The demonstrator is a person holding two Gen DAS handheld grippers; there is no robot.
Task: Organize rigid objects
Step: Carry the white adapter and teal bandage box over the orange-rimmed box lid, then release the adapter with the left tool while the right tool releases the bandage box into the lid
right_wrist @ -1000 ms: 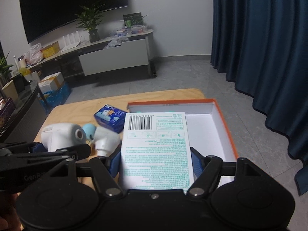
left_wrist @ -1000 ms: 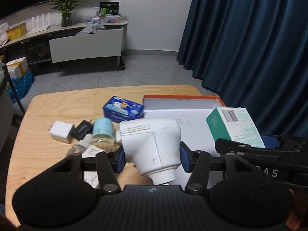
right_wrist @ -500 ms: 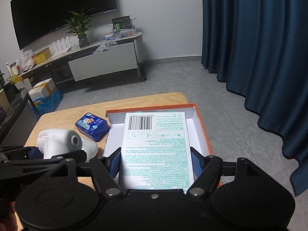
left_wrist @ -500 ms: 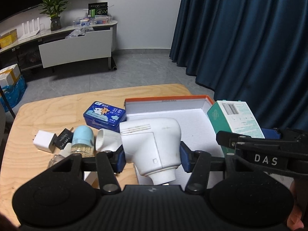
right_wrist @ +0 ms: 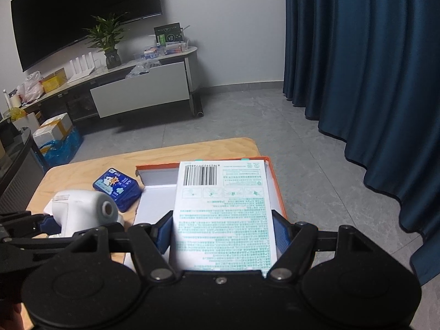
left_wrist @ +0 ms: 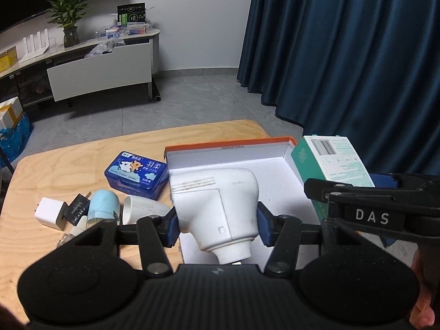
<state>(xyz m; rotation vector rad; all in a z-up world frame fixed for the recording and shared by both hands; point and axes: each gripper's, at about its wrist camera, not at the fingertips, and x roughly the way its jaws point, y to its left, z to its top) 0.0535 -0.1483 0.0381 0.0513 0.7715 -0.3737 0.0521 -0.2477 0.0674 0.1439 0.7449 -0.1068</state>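
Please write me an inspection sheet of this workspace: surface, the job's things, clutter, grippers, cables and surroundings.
Surface: light wooden table, partly covered with items.
Job's things: orange-rimmed white tray on the table; white handheld device and green-and-white carton held above it.
Clutter: blue tissue box, white charger, black adapter, light blue capped bottle, white cup on its side, all left of the tray.
Grippers: left gripper shut on the device; right gripper shut on the carton.
Cables: nothing seen.
Surroundings: dark blue curtain, TV cabinet, potted plant, grey floor.
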